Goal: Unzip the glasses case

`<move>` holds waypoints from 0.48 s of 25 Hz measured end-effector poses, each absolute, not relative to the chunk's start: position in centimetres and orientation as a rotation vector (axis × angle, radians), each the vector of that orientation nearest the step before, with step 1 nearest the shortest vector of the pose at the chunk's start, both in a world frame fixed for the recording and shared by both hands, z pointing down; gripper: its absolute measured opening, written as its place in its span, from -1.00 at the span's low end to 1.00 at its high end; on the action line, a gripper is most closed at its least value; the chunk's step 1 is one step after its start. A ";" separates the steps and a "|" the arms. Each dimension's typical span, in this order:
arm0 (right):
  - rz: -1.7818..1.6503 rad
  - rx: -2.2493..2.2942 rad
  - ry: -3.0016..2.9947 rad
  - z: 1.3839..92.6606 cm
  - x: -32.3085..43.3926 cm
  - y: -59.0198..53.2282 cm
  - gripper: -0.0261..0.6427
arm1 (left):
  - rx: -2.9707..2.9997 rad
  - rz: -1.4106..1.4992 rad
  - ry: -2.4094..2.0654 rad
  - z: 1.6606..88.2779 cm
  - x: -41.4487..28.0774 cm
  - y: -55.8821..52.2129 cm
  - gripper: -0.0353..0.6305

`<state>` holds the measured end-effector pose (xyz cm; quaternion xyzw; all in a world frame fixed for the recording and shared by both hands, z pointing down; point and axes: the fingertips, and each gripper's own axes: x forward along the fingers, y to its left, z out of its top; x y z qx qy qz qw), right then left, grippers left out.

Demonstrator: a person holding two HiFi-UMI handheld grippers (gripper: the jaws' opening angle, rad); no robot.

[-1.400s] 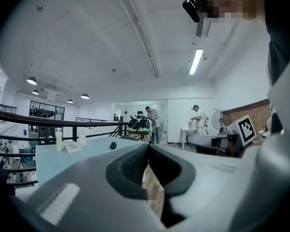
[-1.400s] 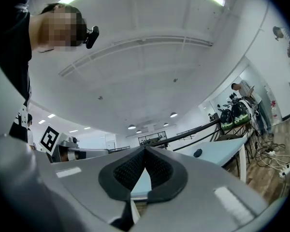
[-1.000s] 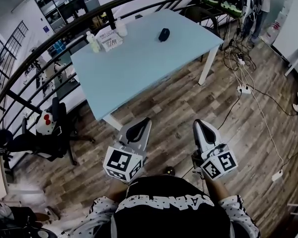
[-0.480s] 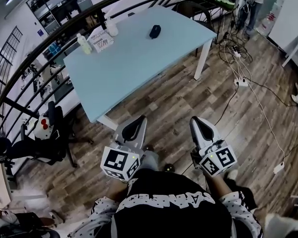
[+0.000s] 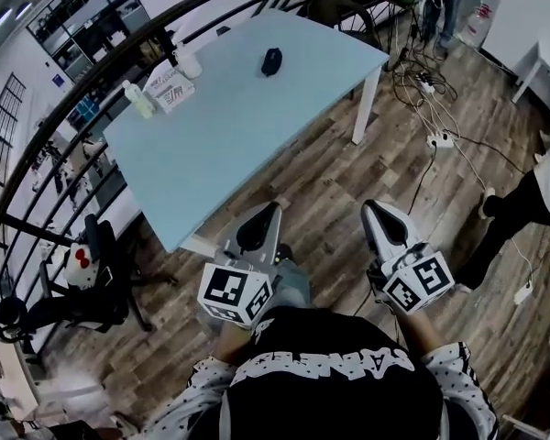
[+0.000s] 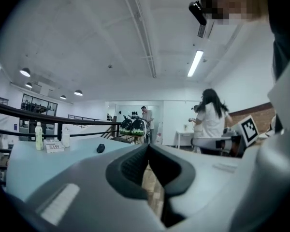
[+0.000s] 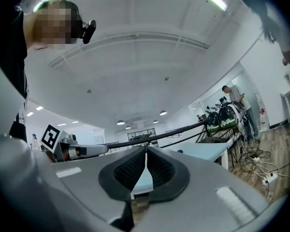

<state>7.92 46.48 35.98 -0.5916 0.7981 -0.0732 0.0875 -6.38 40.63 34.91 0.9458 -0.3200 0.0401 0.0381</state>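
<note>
The glasses case point(image 5: 271, 60) is a small black oval lying on the far part of the light blue table point(image 5: 220, 126); in the left gripper view the case point(image 6: 101, 148) is a dark lump on the tabletop, far ahead. Both grippers hang over the wooden floor, well short of the table, and point towards it. My left gripper point(image 5: 268, 211) has its jaws closed tip to tip with nothing in them, as its own view point(image 6: 147, 147) also shows. My right gripper point(image 5: 378, 209) is shut and empty too, its pads meeting point(image 7: 146, 152).
A green-capped bottle point(image 5: 137, 99), a white box point(image 5: 168, 88) and a white jar point(image 5: 189, 62) stand at the table's far left. A dark railing point(image 5: 92, 71) runs behind it. Cables and power strips point(image 5: 437, 140) lie on the floor at the right, where another person point(image 5: 522, 204) stands. An office chair point(image 5: 105, 273) is left.
Both grippers and the camera have advanced towards the table, which has slid left in the view. Another person's legs have come into view at the right edge. Jaws are unchanged.
</note>
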 end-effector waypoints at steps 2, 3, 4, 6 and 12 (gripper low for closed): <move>-0.236 -1.778 2.370 36.5 8.3 45.1 -0.94 | 2.897 0.122 -0.961 35.4 -5.9 39.2 -0.89; -0.244 -1.781 2.368 36.8 8.3 44.3 -0.94 | 2.893 0.126 -0.955 35.8 -5.8 38.3 -0.89; -0.251 -1.781 2.369 37.0 8.3 43.5 -0.94 | 2.887 0.132 -0.956 36.1 -5.8 37.4 -0.89; -0.264 -1.781 2.374 37.5 8.3 41.8 -0.94 | 2.870 0.136 -0.973 36.8 -6.1 35.4 -0.89; -0.314 -1.793 2.379 38.6 8.9 35.9 -0.94 | 2.819 0.140 -1.015 38.1 -6.6 29.3 -0.89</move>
